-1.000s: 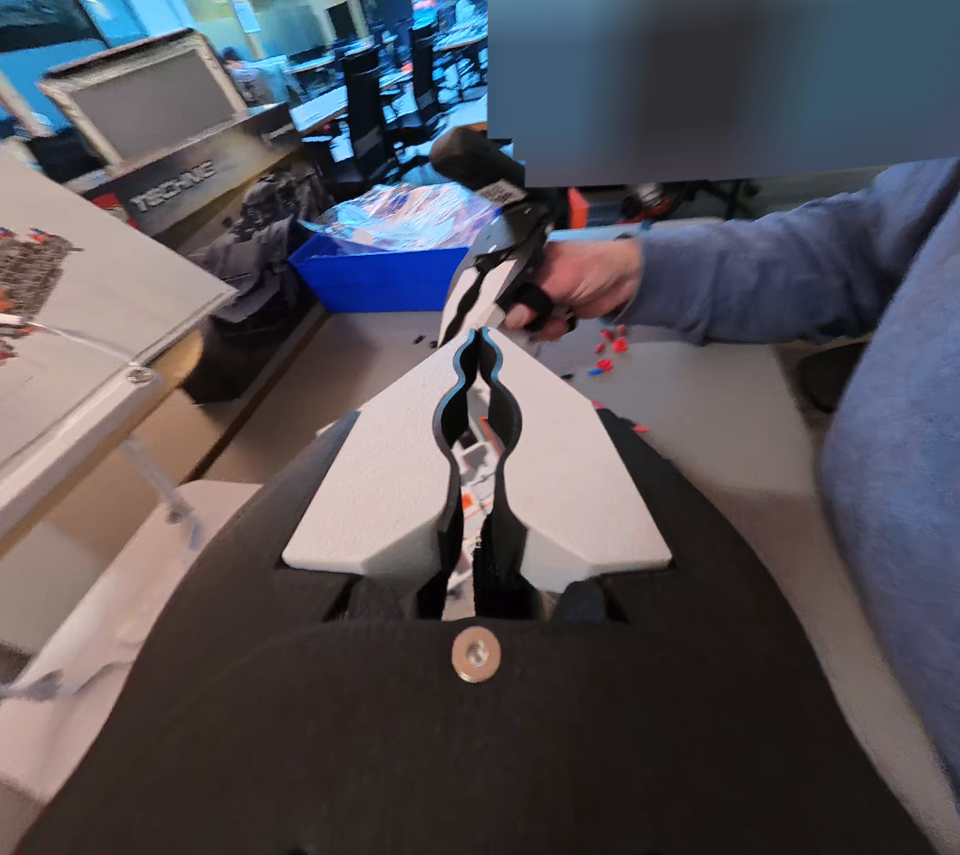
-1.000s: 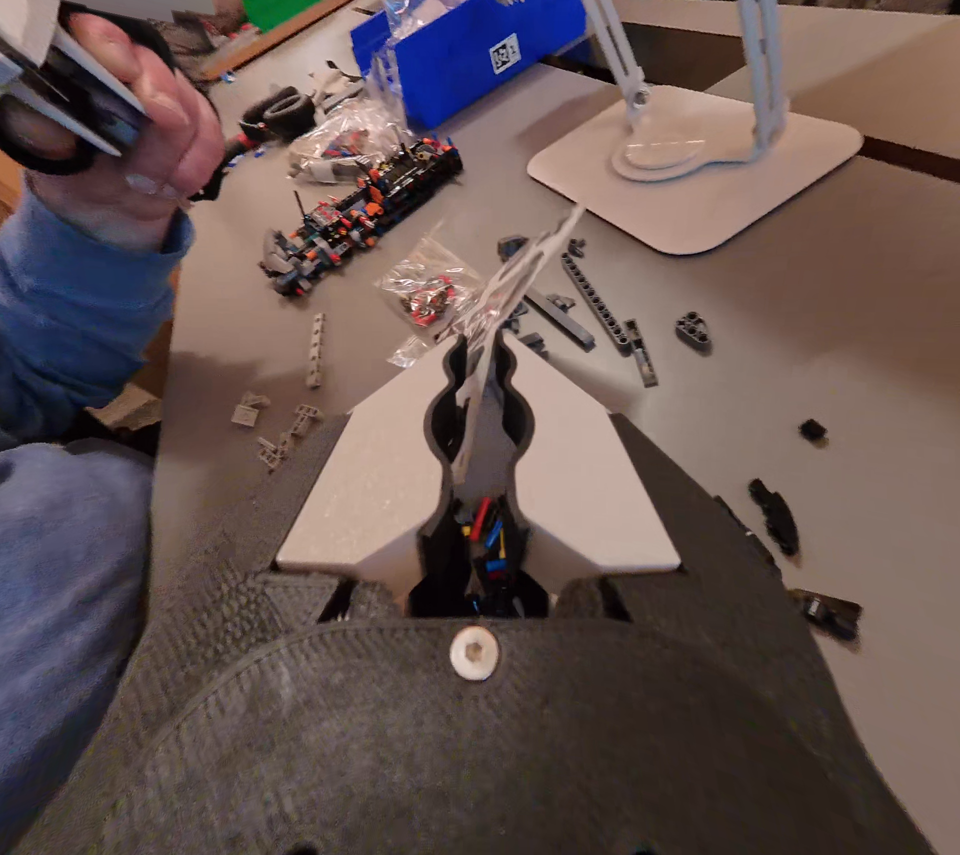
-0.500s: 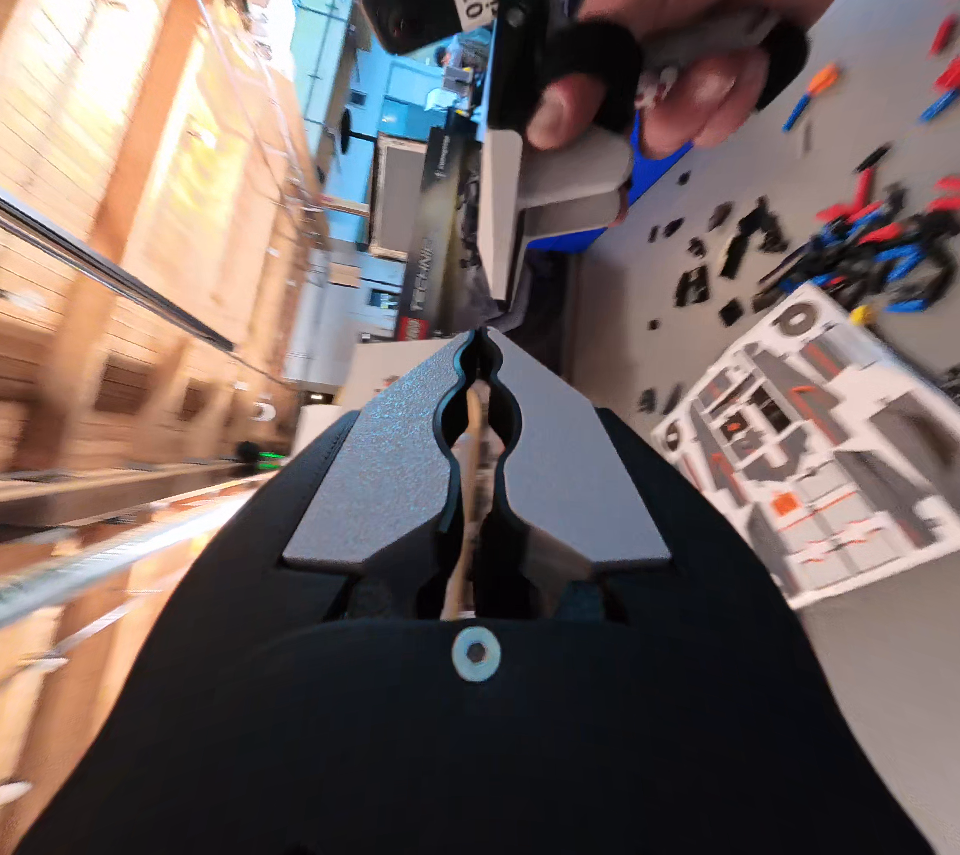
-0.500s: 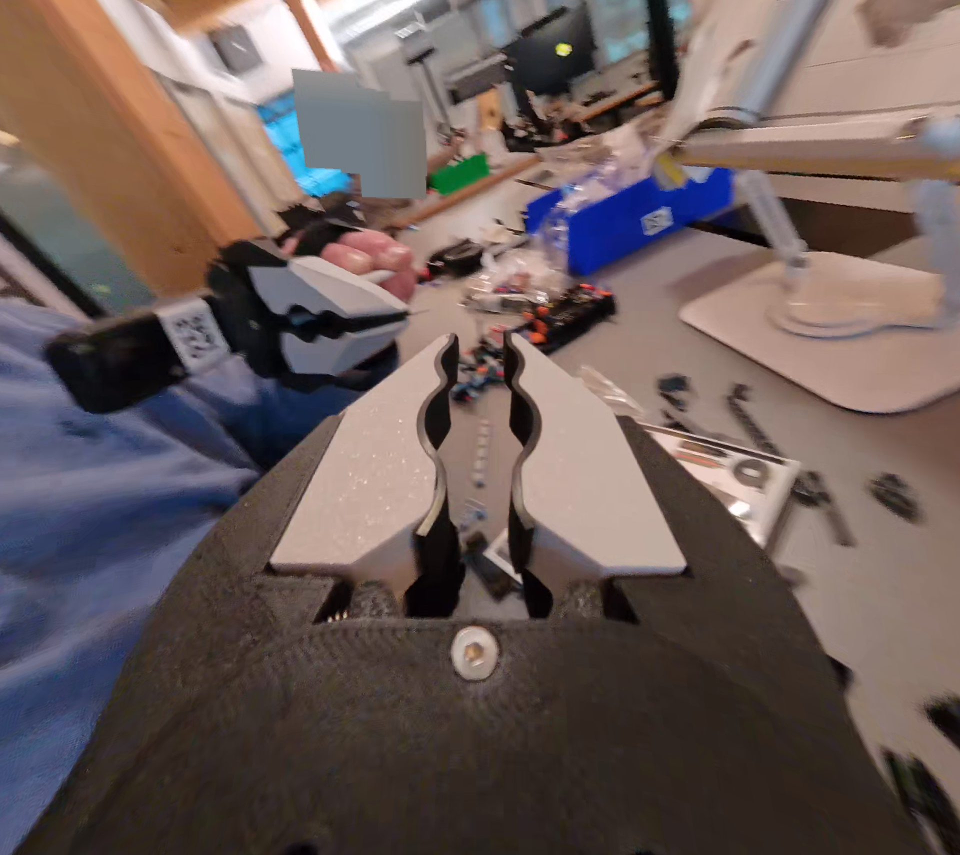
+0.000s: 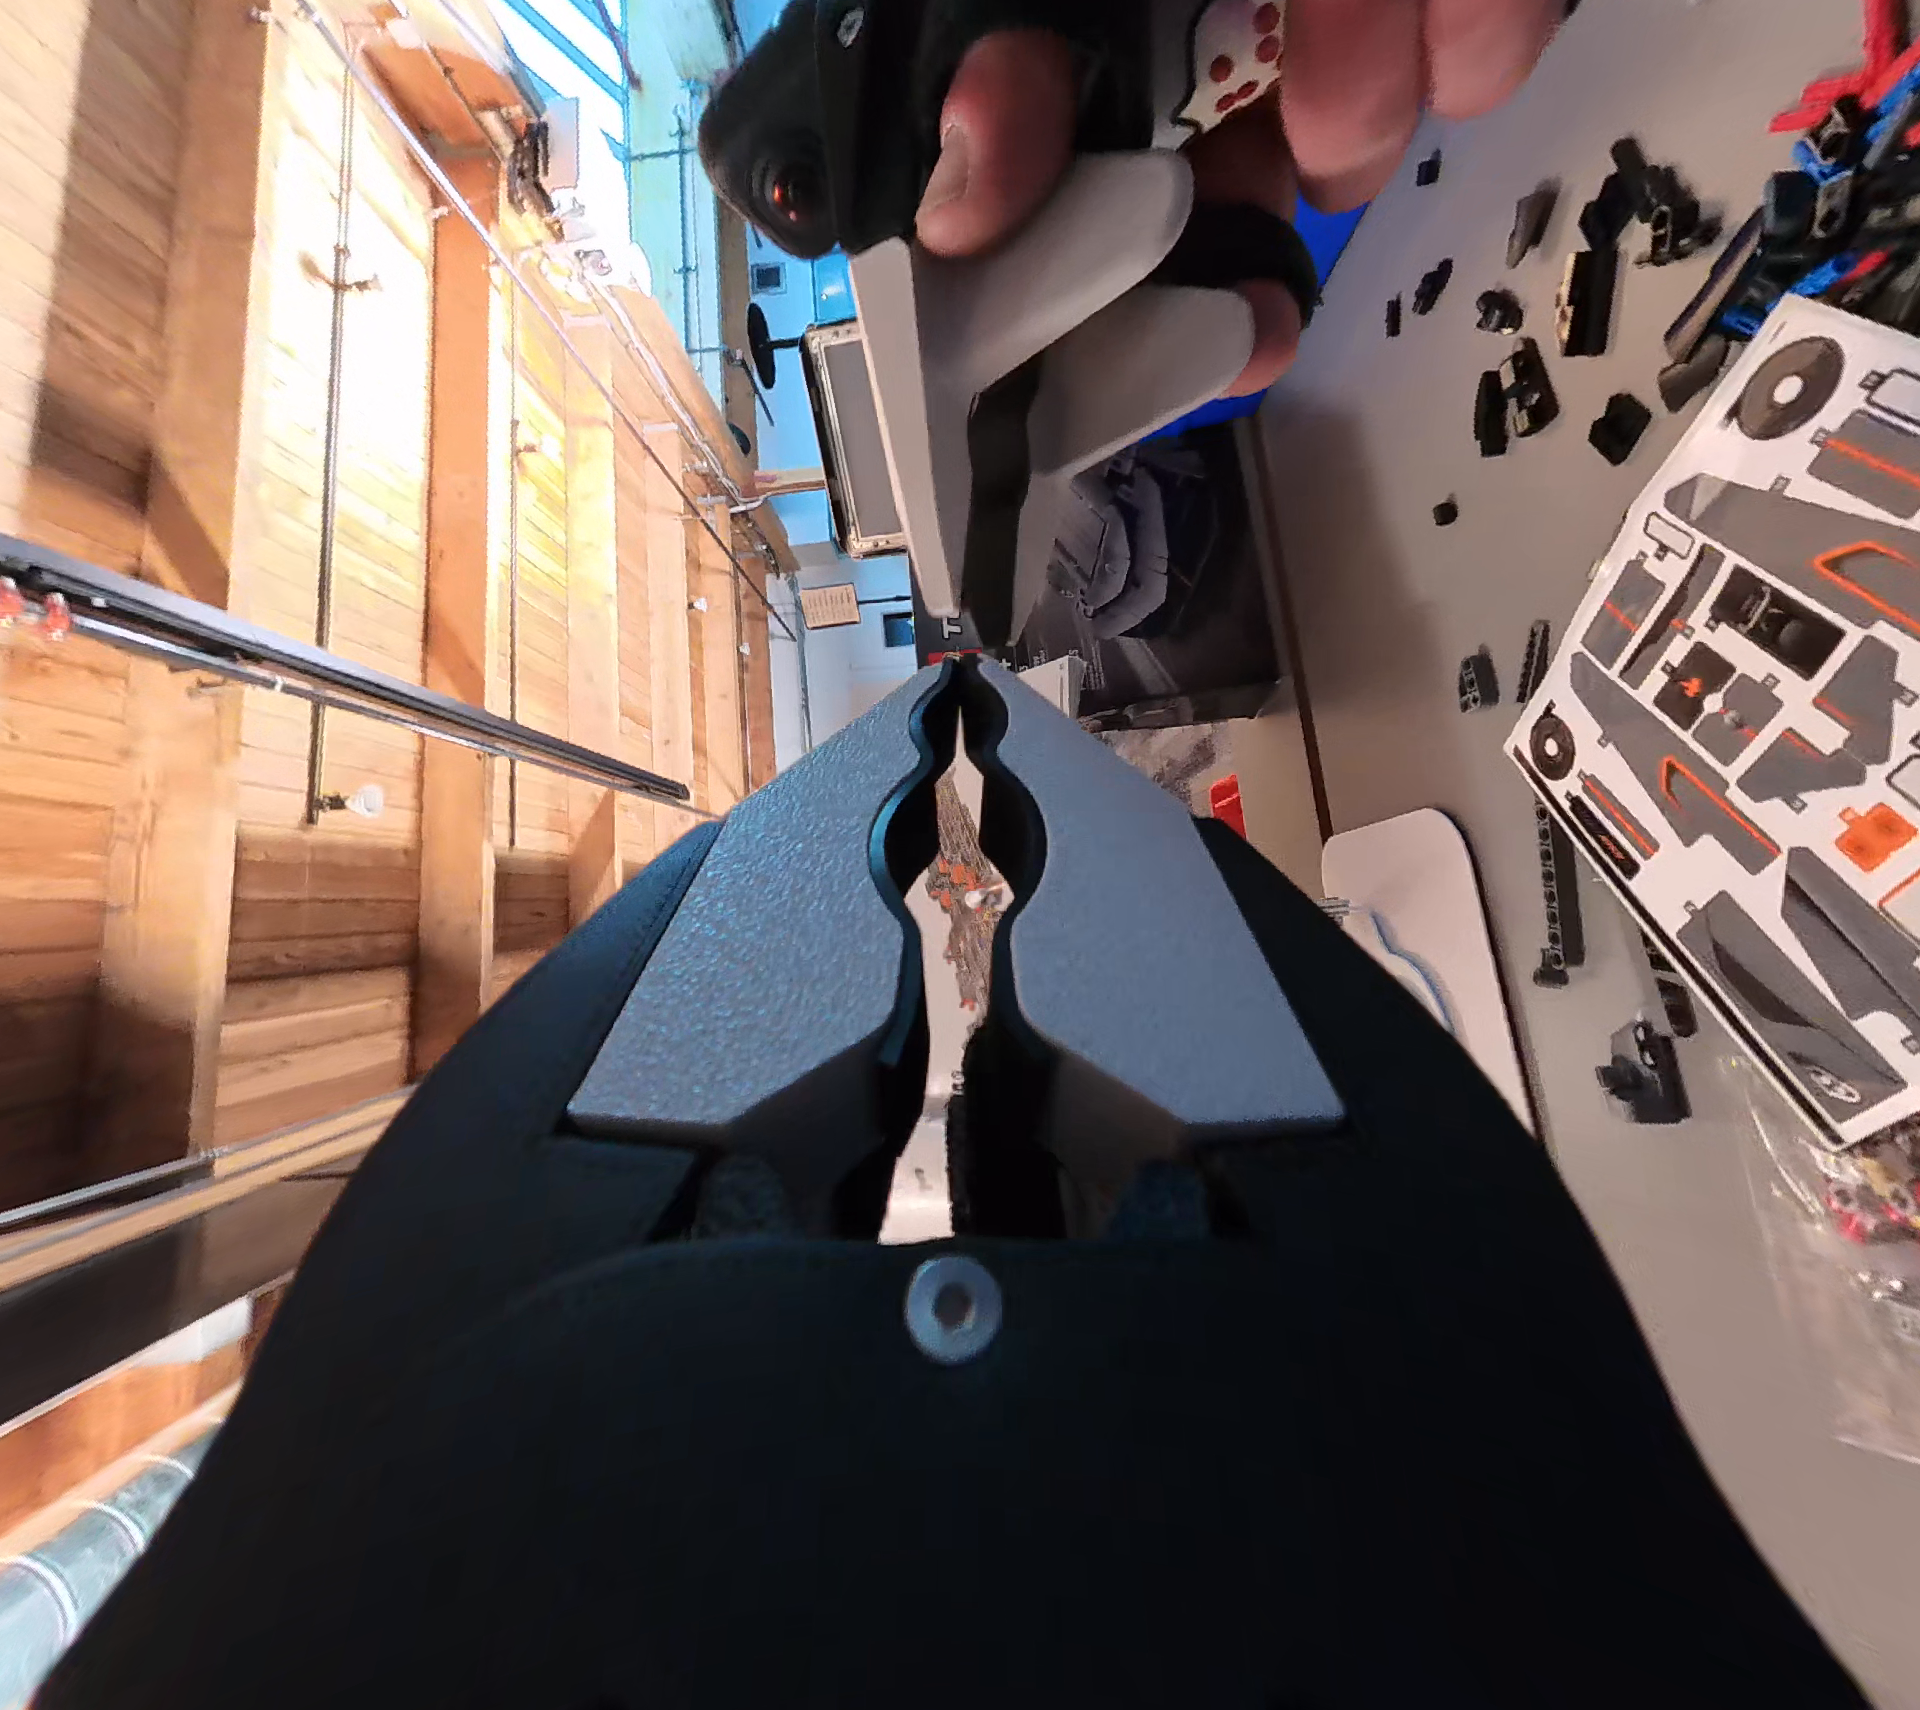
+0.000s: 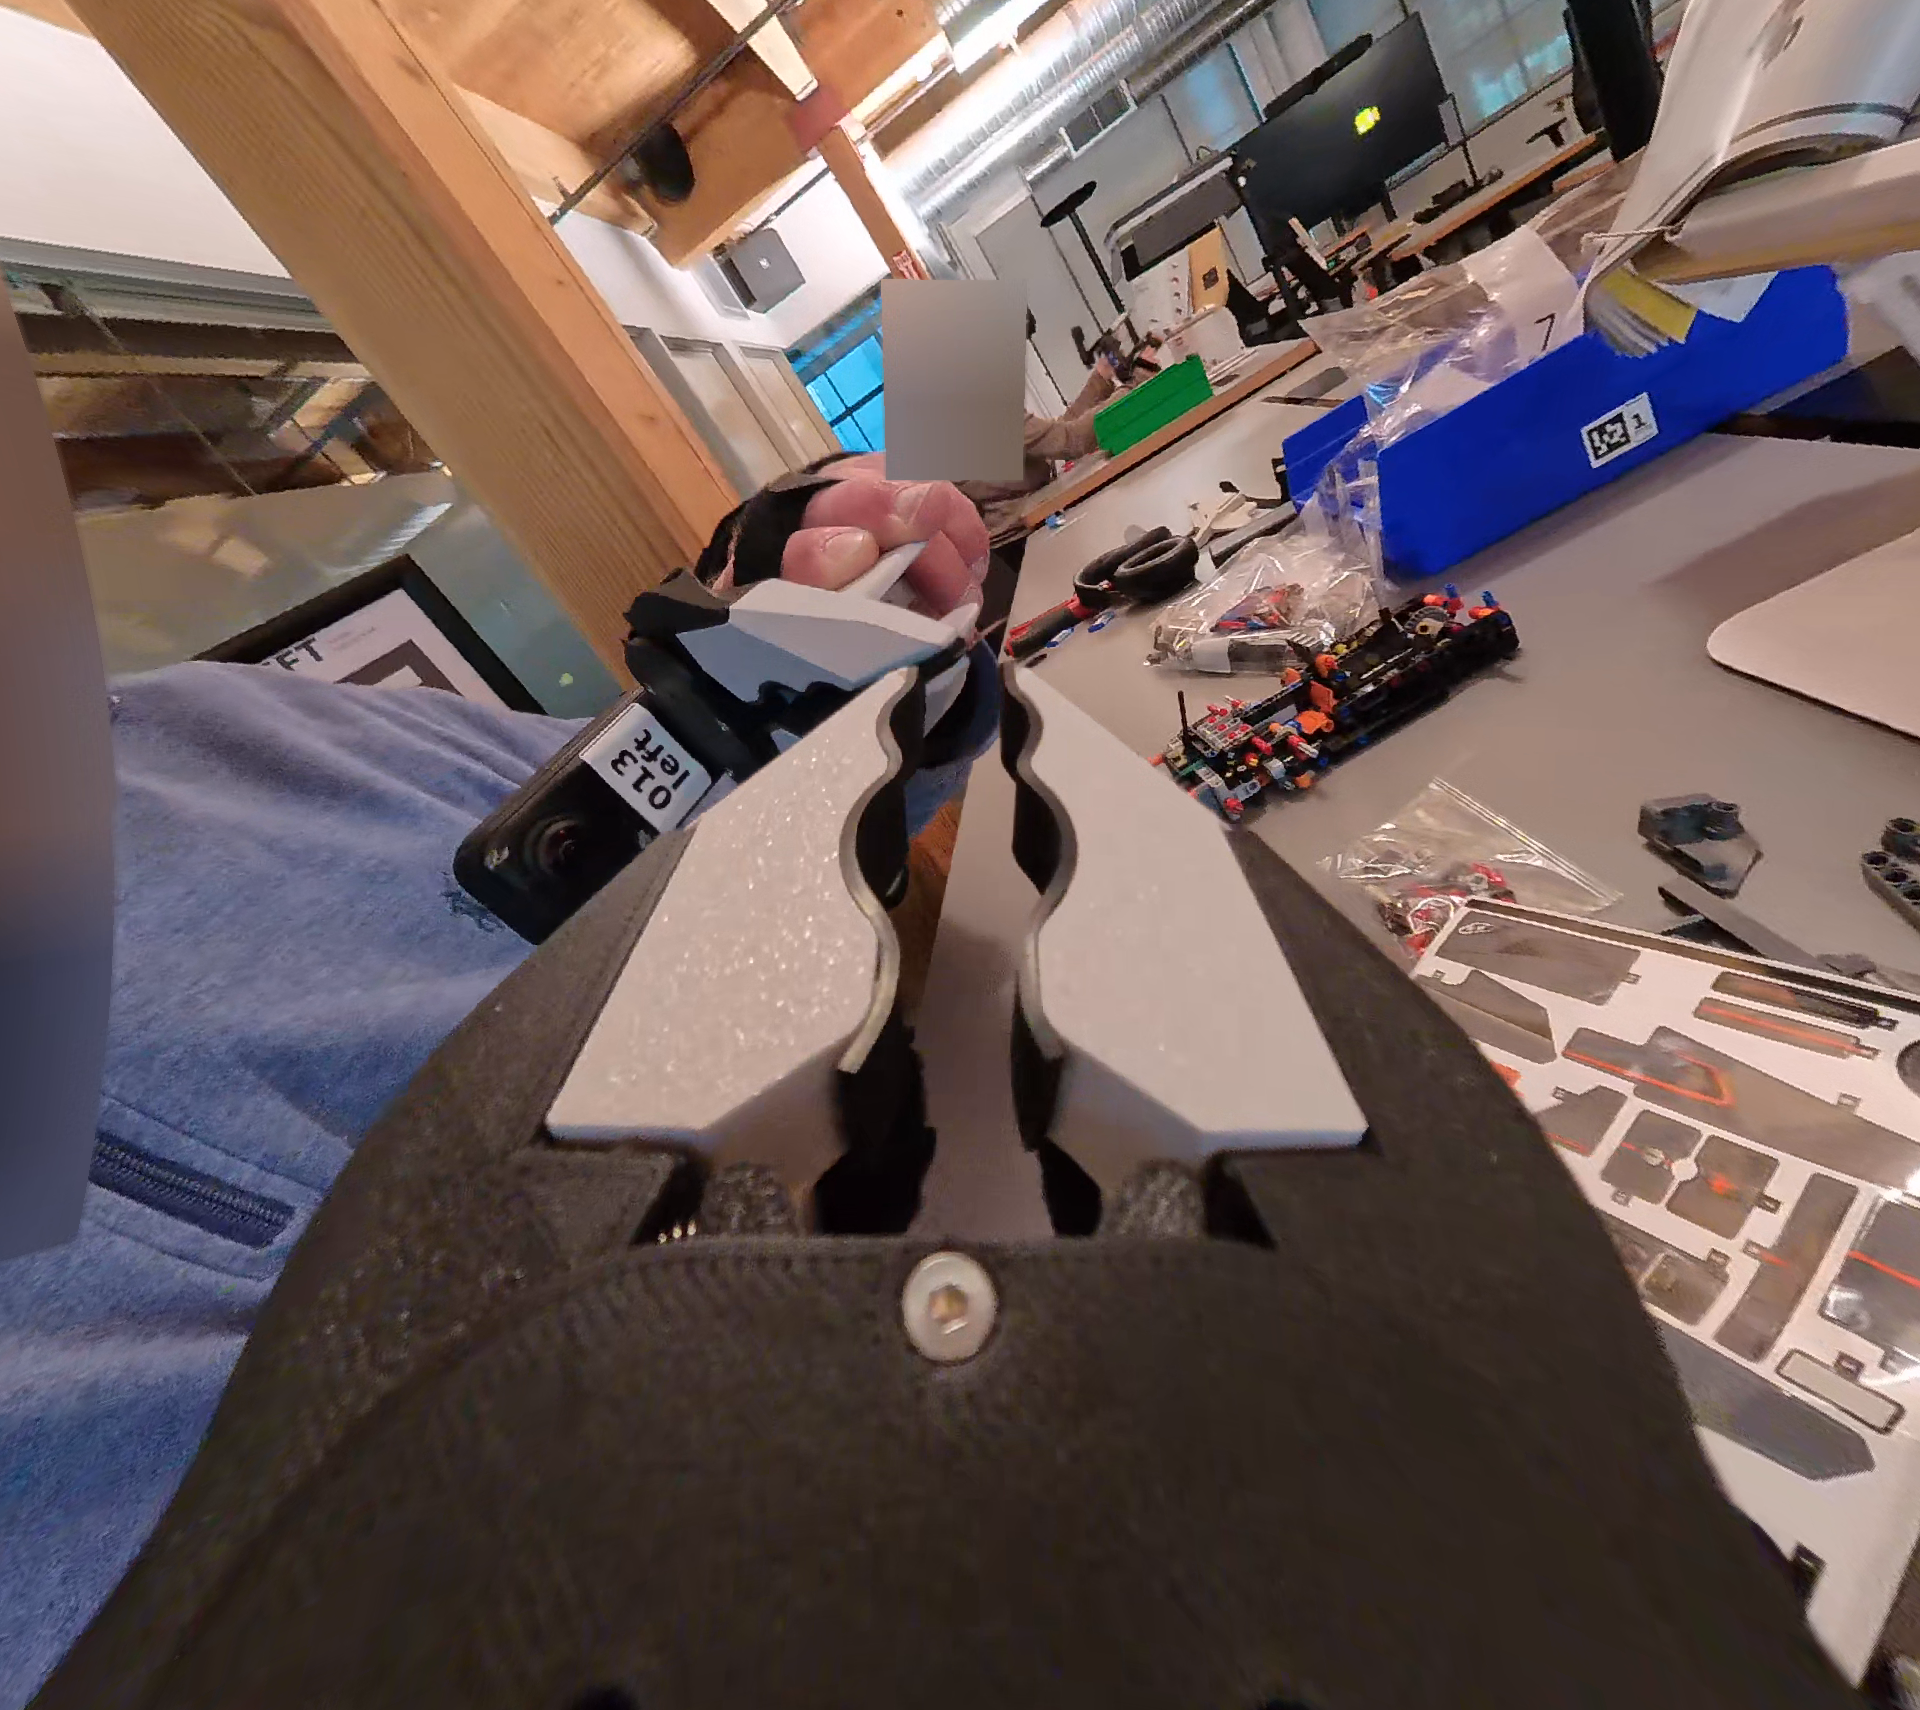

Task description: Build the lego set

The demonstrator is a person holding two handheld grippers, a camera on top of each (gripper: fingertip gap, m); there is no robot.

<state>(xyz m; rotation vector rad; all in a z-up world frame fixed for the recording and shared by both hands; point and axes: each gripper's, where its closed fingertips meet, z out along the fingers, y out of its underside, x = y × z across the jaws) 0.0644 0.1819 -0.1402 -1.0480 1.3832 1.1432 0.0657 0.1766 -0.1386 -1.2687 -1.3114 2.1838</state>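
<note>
My left gripper (image 5: 961,671) is shut, with its tips touching and nothing visible between them. It is rolled on its side and held above the table. My right gripper (image 6: 961,681) is open by a narrow gap and empty. The two grippers point at each other, tips nearly meeting; the right one also shows in the left wrist view (image 5: 971,600), and the left one in the right wrist view (image 6: 940,637). A long black lego chassis (image 6: 1351,704) with red and blue pins lies on the grey table (image 6: 1621,621). A sticker sheet (image 6: 1683,1110) lies nearer, also in the left wrist view (image 5: 1745,704).
Loose black pieces (image 5: 1527,403) and red and blue pins (image 5: 1860,91) lie scattered. A clear bag of small parts (image 6: 1465,871) lies by the sheet. A blue bin (image 6: 1558,434), a white stand base (image 6: 1829,642) and a booklet sit behind. A person's blue sleeve (image 6: 291,881) is at left. Less than 4 cm separates the two grippers' tips.
The right gripper let go of the clear bag and opened. Both grippers lifted off the table and turned tip to tip; the left one rolled on its side.
</note>
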